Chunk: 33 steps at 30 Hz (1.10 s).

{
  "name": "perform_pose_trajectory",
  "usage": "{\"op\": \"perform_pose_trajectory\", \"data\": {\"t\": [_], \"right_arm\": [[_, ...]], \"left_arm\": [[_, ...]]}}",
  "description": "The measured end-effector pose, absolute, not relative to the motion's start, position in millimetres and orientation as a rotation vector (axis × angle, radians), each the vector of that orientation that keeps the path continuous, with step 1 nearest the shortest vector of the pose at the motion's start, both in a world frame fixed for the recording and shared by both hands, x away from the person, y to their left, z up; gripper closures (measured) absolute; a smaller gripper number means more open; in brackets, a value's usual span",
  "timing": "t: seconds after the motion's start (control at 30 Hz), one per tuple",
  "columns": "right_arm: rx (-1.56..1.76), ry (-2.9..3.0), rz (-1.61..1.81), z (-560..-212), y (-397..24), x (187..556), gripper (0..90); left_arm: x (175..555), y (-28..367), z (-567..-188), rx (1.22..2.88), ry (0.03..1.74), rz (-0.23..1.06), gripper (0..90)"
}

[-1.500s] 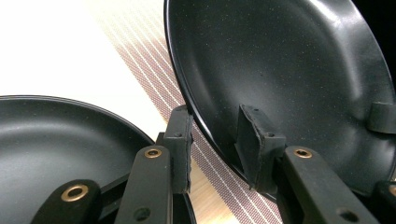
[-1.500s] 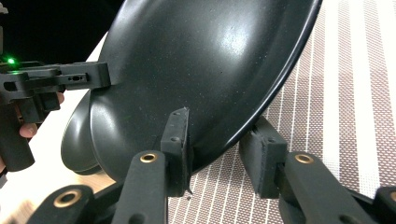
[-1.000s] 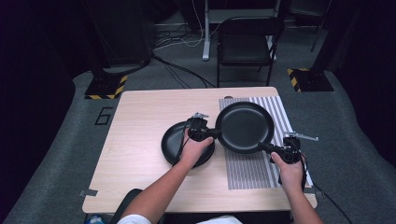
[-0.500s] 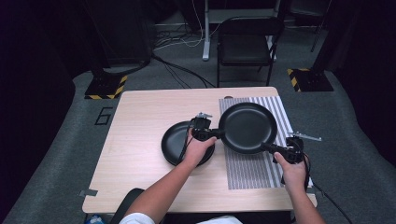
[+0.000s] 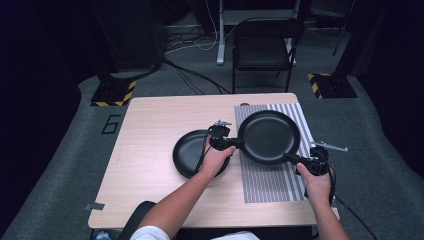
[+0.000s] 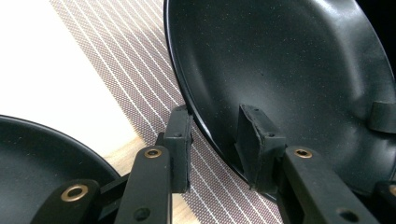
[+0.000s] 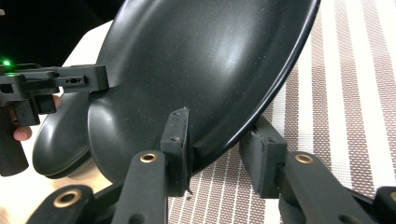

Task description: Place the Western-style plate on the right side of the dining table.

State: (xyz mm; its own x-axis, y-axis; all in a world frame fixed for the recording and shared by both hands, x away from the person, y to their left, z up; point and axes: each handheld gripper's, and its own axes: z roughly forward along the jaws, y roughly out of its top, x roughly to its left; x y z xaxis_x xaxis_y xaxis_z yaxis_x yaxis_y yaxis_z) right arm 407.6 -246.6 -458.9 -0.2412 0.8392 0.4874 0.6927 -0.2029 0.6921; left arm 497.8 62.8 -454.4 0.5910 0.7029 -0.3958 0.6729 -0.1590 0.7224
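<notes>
— Wooden table (image 5: pixel 150 150): what lies left of the striped mat (image 5: pixel 270 185)?
— 1 small pan (image 5: pixel 192 152). Over the mat, the left gripper (image 5: pixel 227 143) clamps the big pan (image 5: pixel 267 136) by its rim.
— And the right gripper (image 5: pixel 305 161)?
— Clamped on the handle side; lowering it level seems next.

We count two black pans (image 5: pixel 269 136) (image 5: pixel 196 152), one striped mat (image 5: pixel 272 180), two handheld grippers (image 5: pixel 223 136) (image 5: pixel 316 159) on one worktop (image 5: pixel 145 150), and one chair (image 5: pixel 263 47) behind.
</notes>
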Motion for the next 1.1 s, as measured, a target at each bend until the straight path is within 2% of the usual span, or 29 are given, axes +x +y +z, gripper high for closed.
{"op": "perform_pose_trajectory", "data": {"t": [1.1], "right_arm": [[1.872,1.878,1.408,-466,-260,411,63.7]], "left_arm": [[507,44,-466,1.878,1.131,0.02,66.4]]}}
